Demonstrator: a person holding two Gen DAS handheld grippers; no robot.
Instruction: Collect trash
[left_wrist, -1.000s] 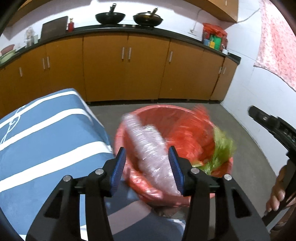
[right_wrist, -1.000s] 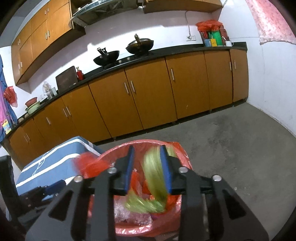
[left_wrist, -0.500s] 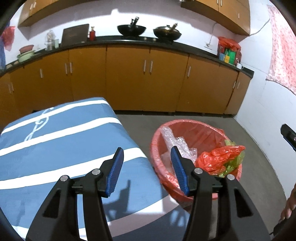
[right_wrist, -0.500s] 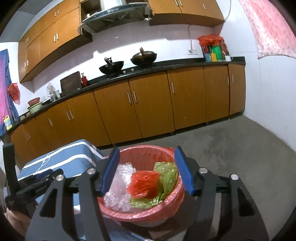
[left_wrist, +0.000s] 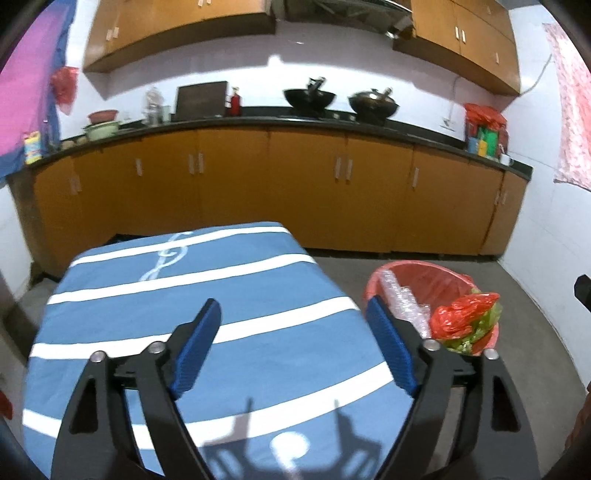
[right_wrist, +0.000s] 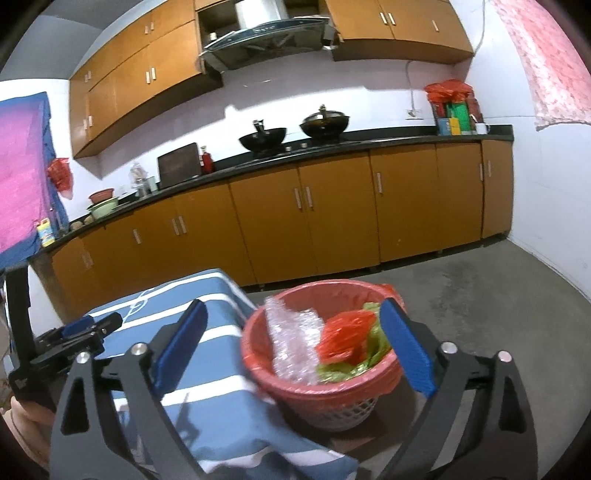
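- The left gripper (left_wrist: 295, 343) hangs over the blue-and-white striped cloth (left_wrist: 236, 295) that covers the desk, its blue-padded fingers (left_wrist: 195, 350) spread wide apart with nothing between them.
- The right gripper (right_wrist: 295, 347) sits in front of the red bin (right_wrist: 332, 384), its fingers (right_wrist: 406, 350) likewise held wide apart and gripping nothing.
- The bin, lined with a red bag, stands on the grey floor (right_wrist: 480, 295) just beside the desk's right-hand edge.
- Inside the bin lies the trash: a roll of clear bubble wrap (right_wrist: 291, 339) leaning on the left side, a crumpled red plastic bag (right_wrist: 343, 339) on top near the middle, and a green plastic bag (right_wrist: 373, 350) under and behind it on the right.
- In the left wrist view the same bin (left_wrist: 417, 273) shows past the right finger, with the red bag (left_wrist: 461, 317) heaped at its near rim.
- The left gripper also appears at the left edge of the right wrist view, above the striped cloth.
- Behind, a run of orange-brown cabinets (right_wrist: 332, 221) carries a black counter with two woks (right_wrist: 295, 134).
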